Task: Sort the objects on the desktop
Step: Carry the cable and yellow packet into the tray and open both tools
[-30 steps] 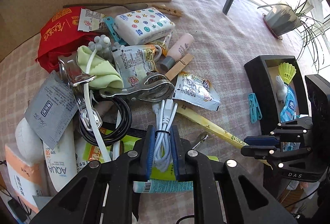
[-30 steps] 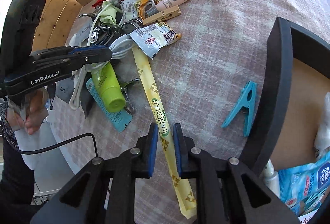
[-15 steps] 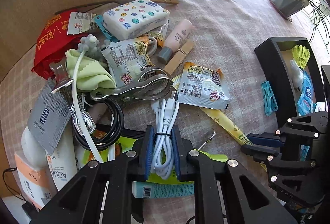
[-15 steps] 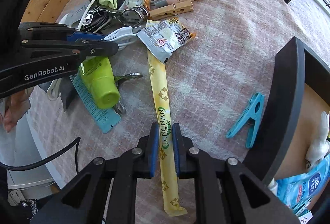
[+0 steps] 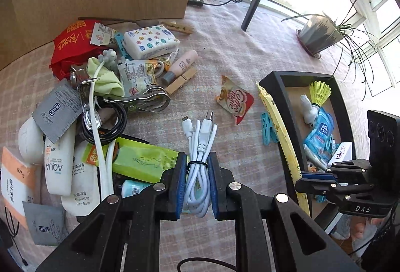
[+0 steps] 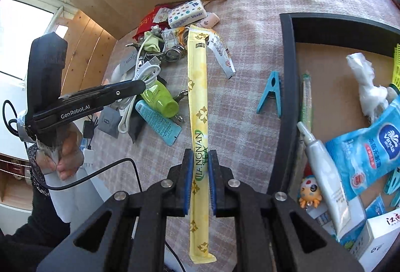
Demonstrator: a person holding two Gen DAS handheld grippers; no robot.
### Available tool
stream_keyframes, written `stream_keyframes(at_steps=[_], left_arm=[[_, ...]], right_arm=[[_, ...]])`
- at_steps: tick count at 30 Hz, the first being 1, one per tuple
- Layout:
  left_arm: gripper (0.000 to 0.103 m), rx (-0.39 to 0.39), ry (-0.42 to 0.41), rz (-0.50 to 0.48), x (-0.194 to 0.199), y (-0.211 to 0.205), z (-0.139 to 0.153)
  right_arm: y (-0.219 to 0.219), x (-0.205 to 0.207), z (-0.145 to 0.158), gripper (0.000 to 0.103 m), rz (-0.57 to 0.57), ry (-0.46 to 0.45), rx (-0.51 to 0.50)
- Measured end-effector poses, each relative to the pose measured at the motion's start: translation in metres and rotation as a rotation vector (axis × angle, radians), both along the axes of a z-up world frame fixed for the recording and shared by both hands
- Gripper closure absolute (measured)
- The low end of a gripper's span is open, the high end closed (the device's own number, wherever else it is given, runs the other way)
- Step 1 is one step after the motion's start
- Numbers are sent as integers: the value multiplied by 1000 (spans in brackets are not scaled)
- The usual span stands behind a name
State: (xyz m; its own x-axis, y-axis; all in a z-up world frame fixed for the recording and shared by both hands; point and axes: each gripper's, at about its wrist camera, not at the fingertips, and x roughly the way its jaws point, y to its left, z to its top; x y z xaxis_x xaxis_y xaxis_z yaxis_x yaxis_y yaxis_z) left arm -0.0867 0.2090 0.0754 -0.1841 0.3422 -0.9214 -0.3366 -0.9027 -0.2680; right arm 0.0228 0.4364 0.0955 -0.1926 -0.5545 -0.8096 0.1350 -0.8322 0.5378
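Both tongs are clamped: right gripper (image 6: 200, 179) on the tea stick (image 6: 198, 106), lifted just left of the tray (image 6: 287, 71); left gripper (image 5: 197, 184) on the cable (image 5: 200, 147), further left. Carry the stick clear over the tray's wall before releasing.

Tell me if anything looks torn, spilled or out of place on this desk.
The Coffee-mate sachet lies crumpled alone on the cloth, apart from the pile. A blue clothespin sits just outside the black tray. Nothing looks spilled.
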Motion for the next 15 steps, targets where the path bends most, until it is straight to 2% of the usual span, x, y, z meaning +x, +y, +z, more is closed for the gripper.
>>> stream_keyframes(at_steps=[3, 6, 9, 15], left_arm=[[87, 9, 11, -33, 15, 28, 4], [87, 27, 12, -56, 32, 58, 6], [87, 45, 5, -106, 49, 93, 6], [87, 62, -10, -205, 75, 161, 6]], right_arm=[[37, 15, 8, 91, -68, 16, 15], [58, 9, 2, 91, -142, 27, 49], [75, 13, -3, 91, -224, 29, 71], [136, 28, 3, 91, -351, 41, 134]])
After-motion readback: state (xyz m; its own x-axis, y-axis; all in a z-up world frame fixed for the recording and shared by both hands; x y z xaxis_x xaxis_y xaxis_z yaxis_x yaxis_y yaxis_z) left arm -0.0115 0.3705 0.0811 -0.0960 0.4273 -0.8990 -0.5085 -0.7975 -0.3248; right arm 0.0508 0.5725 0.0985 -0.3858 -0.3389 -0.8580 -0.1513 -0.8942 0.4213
